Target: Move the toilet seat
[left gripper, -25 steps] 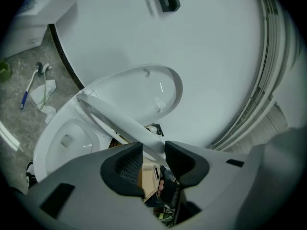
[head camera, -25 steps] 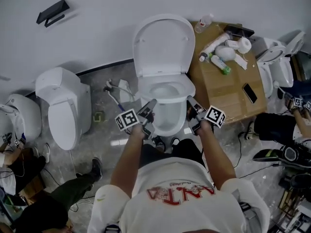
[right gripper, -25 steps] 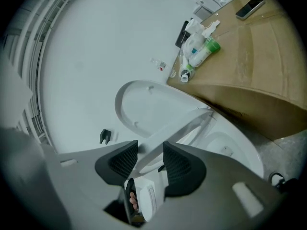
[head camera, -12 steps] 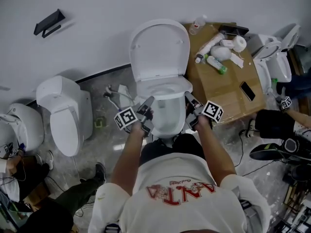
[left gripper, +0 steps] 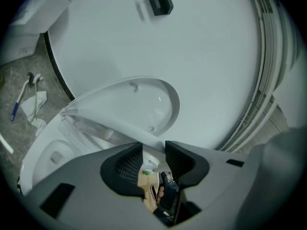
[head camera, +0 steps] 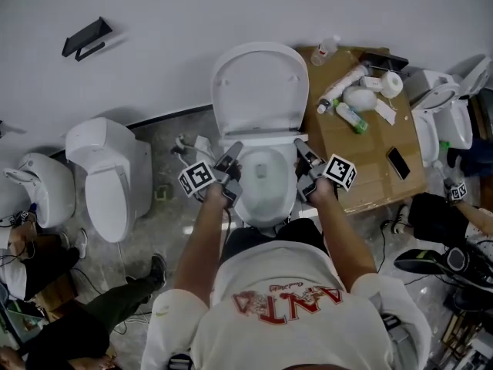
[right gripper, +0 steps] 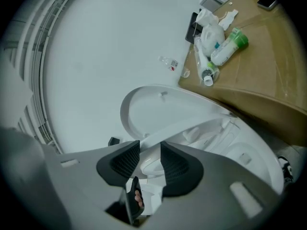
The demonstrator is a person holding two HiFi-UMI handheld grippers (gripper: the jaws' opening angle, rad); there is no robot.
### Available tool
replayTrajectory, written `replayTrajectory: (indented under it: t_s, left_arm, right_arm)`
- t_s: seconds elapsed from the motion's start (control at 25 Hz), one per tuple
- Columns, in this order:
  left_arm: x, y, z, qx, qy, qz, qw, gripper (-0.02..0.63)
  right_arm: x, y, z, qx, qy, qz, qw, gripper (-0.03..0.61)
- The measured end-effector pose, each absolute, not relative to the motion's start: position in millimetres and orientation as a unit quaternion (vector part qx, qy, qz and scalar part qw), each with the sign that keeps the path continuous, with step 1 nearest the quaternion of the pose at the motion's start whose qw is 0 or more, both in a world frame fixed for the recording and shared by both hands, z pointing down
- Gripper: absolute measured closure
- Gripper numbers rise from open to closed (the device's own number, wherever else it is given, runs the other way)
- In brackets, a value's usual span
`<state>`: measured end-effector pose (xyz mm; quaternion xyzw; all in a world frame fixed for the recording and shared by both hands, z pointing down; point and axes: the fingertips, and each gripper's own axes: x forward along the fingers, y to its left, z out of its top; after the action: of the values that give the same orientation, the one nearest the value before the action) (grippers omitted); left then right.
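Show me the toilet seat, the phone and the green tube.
toilet seat (left gripper: 110,127): left gripper view, side edge.
phone (head camera: 398,163): head view, screen middle.
green tube (head camera: 352,117): head view, its body.

Just right of the right gripper (head camera: 300,151) stands a brown cardboard top (head camera: 362,156). It carries a dark phone (head camera: 398,163), a green-capped tube (head camera: 350,116), a white roll (head camera: 391,83) and, at the far corner, a clear bottle (head camera: 326,48). Just left of the left gripper (head camera: 231,159), a hose (head camera: 185,146) lies on the floor (head camera: 166,222). Farther left stands a closed white toilet (head camera: 108,179), and beyond it a black bracket (head camera: 85,37) hangs on the wall (head camera: 154,14).
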<state>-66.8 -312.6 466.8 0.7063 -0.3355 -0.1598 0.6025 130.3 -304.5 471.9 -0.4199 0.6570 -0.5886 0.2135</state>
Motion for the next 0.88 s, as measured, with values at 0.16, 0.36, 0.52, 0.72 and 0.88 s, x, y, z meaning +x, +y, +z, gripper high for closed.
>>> replayTrajectory:
  t_s: [0.16, 0.36, 0.52, 0.72, 0.88]
  left_arm:
    - [-67.1, -339.7, 458.3, 0.706, -0.342, -0.173, 0.595, 0.463]
    - [-67.1, -369.5, 451.9, 0.707, -0.356, -0.192, 0.58, 0.463]
    - [-65.9, -395.7, 449.8, 0.708, -0.36, -0.196, 0.575, 0.463]
    - [-66.1, -425.3, 447.2, 0.713, -0.37, -0.195, 0.562, 0.463]
    - [-63.9, -444.0, 446.8, 0.717, -0.379, -0.19, 0.554, 0.465]
  right_arm:
    - [130.9, -330.9, 465.0, -0.406, 0.657, -0.595, 0.224, 0.449]
    - [131.4, -362.3, 459.2, -0.409, 0.659, -0.59, 0.223, 0.448]
    - [133.0, -386.7, 457.4, -0.408, 0.663, -0.587, 0.222, 0.449]
    - [133.1, -417.4, 455.7, -0.407, 0.662, -0.589, 0.221, 0.457]
    - [134.8, -436.5, 455.8, -0.408, 0.658, -0.592, 0.224, 0.459]
